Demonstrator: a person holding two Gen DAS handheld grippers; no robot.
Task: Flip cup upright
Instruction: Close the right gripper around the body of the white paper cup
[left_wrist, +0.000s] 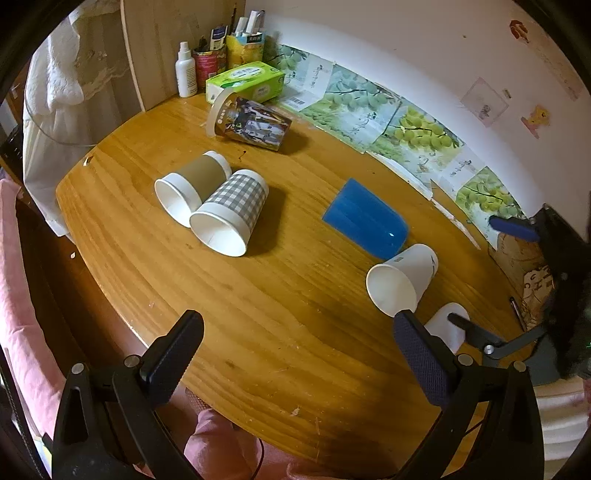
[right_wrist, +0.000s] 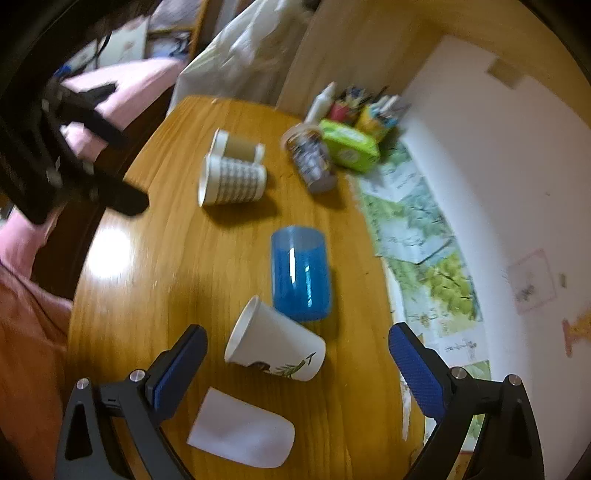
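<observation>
Cups down everywhere, both claws spread and empty!
Left claw (left_wrist: 295, 354) hangs over bare wooden counter (left_wrist: 258, 295); right claw (right_wrist: 297, 345) straddles the toppled white paper cup with leaf print (right_wrist: 275, 349) lying near-right. Light, crushable: pinch mid-wall gently.

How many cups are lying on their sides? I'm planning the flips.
6: brown-sleeved cup and checked cup touching at left, printed cup by the tissue box, blue cup centre, white paper cup, plain white cup nearest.

barcode on leaflet (left_wrist: 303, 99), green tissue box (left_wrist: 245, 82) print illegible
</observation>
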